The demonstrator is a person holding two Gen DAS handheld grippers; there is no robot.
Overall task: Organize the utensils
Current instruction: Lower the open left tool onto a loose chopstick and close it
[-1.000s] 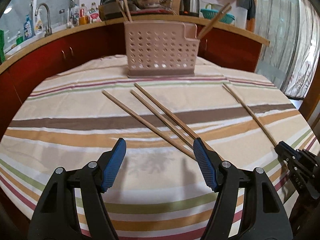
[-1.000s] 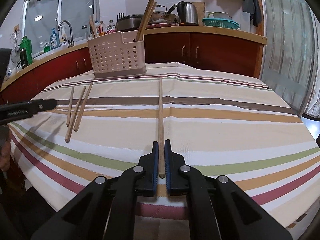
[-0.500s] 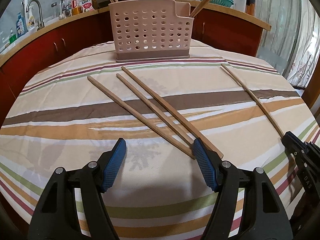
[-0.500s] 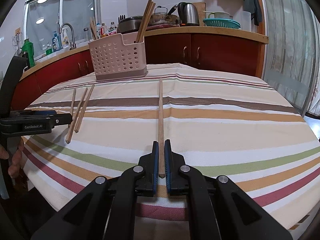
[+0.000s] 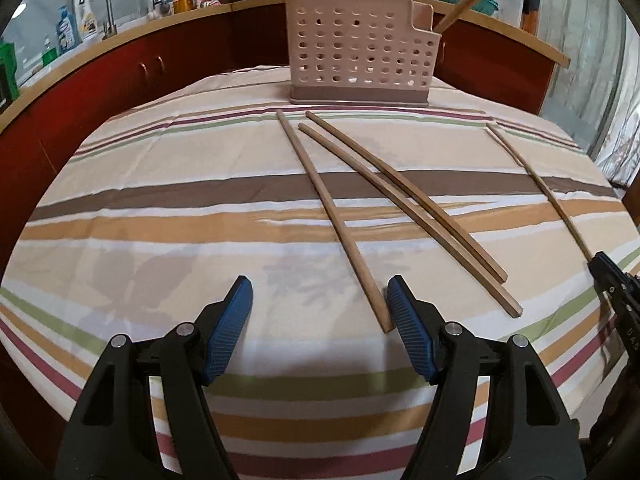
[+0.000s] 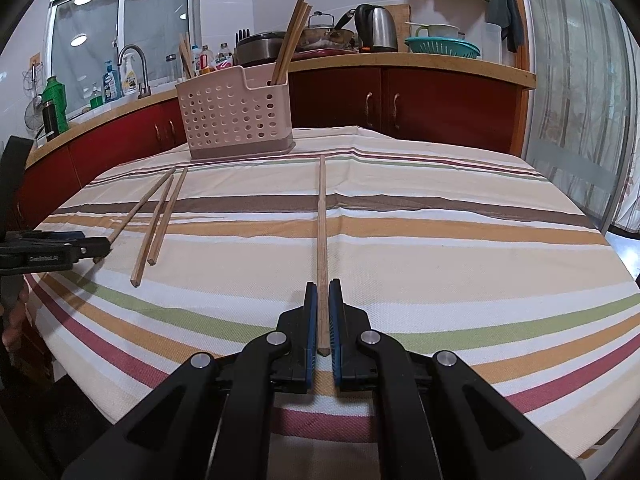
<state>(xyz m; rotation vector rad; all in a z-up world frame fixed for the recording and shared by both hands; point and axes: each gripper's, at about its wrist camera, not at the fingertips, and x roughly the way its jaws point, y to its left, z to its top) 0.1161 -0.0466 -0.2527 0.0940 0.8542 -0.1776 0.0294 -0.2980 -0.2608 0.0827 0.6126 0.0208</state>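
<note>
The right gripper (image 6: 323, 294) was clamped shut on the near end of a single chopstick (image 6: 321, 220). That chopstick lay flat on the striped tablecloth (image 6: 440, 248), pointing straight away toward the far table edge. The left gripper (image 5: 320, 300) hovered low over the cloth with its jaws wide apart and nothing pinched between them; they had just closed a little. The near end of the leftmost chopstick (image 5: 332, 216) sat just inside its right pad (image 5: 408, 332), not squeezed. Two more chopsticks (image 5: 404, 204) lay side by side just to the right of that one, all three angled toward the holder. The pink holder with holes (image 5: 360, 52) stood upright at the far side of the table, with several chopsticks already sticking up out of it. From the right wrist view, chopsticks (image 6: 290, 40) leaned in its end compartment. Behind it ran a counter with red cabinets (image 6: 440, 108), a kettle (image 6: 378, 28) and a tap (image 6: 134, 66).
</note>
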